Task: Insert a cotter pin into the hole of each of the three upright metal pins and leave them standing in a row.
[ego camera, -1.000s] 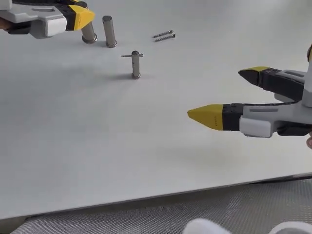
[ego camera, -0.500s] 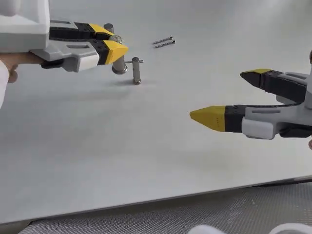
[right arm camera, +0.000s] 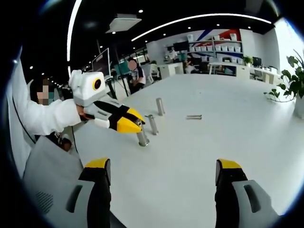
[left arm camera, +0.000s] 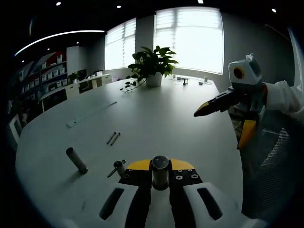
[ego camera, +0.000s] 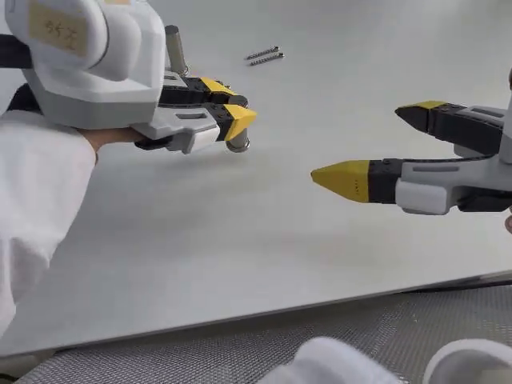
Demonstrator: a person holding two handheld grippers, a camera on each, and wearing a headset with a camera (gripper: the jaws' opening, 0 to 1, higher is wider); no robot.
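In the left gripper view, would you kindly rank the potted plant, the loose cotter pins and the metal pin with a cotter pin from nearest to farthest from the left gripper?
1. Metal pin with a cotter pin: beside the jaws, left.
2. Loose cotter pins: farther out, left.
3. Potted plant: far ahead.

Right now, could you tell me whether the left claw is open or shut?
Shut on a pin. In the left gripper view, the left claw grips it on both sides.
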